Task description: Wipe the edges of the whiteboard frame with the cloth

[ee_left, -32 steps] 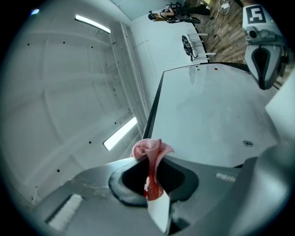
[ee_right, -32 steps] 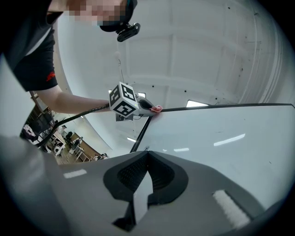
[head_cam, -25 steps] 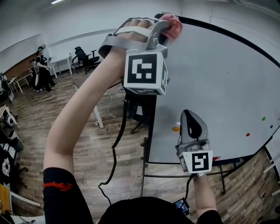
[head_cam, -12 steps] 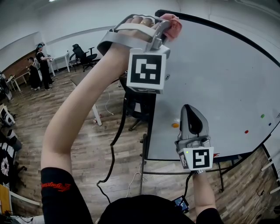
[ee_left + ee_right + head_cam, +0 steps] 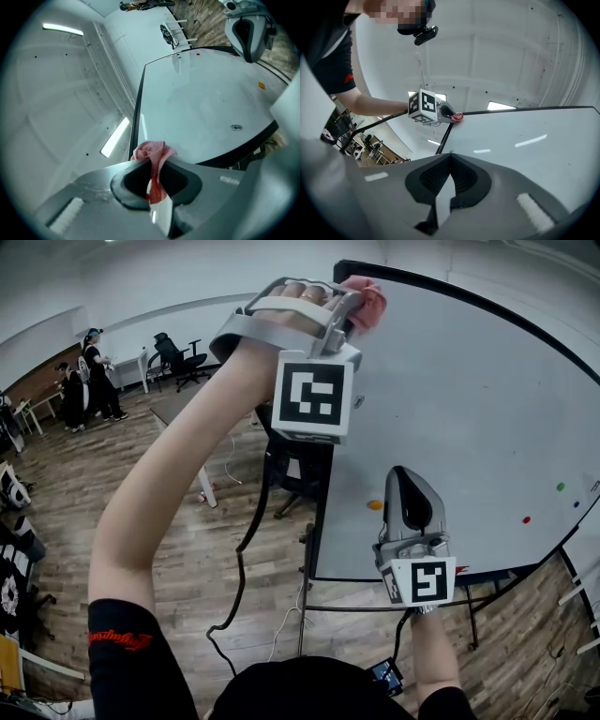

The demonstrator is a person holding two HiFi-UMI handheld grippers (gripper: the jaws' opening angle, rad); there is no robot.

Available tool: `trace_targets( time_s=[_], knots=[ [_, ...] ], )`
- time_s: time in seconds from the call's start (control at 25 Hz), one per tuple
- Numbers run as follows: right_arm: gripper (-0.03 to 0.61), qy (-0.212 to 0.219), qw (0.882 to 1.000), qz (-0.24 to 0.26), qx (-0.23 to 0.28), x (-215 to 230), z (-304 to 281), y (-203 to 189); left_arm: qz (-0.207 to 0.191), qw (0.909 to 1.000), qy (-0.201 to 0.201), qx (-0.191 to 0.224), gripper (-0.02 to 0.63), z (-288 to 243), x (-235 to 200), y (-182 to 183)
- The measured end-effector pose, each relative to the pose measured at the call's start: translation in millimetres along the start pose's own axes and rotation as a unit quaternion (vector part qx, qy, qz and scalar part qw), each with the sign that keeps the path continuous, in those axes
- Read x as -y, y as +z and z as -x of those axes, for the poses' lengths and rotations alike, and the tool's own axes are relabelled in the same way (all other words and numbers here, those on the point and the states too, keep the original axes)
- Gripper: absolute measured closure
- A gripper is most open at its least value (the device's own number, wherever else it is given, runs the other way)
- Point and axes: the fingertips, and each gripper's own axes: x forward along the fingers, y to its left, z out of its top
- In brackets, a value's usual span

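Observation:
The whiteboard (image 5: 469, 418) has a thin black frame (image 5: 322, 493). My left gripper (image 5: 354, 298) is raised to the frame's top-left corner, shut on a pink cloth (image 5: 368, 296). In the left gripper view the cloth (image 5: 152, 152) bunches out past the jaws against the frame's black edge (image 5: 136, 117). My right gripper (image 5: 405, 482) hangs lower, in front of the board's lower left, shut with nothing in it. The right gripper view shows its jaws closed (image 5: 450, 157) and the cloth (image 5: 457, 116) far off at the corner.
Small orange (image 5: 376, 505), red (image 5: 526, 519) and green (image 5: 561, 487) magnets sit on the board. A dark office chair (image 5: 291, 470) stands behind the board's left edge. A cable (image 5: 246, 549) hangs from the left gripper. People (image 5: 94, 371) stand far off at the left.
Almost nothing: the left gripper with the cloth stays at the top-left corner, shifting only slightly. The right gripper holds its place.

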Motion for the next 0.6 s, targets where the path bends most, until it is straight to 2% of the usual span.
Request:
trace_targets(
  time_s=[0.36, 0.6],
  knots=[
    [0.577, 0.0, 1.0, -0.002, -0.009, -1.3, 4.7, -5.9, 0.007, 1.0, -0.004, 0.0, 0.568, 2.6, 4.7, 0.0],
    [0.577, 0.001, 1.0, -0.003, -0.013, -4.3, 5.0, -7.7, 0.03, 0.9993, -0.022, 0.009, 0.568, 5.9, 15.8, 1.5]
  ],
)
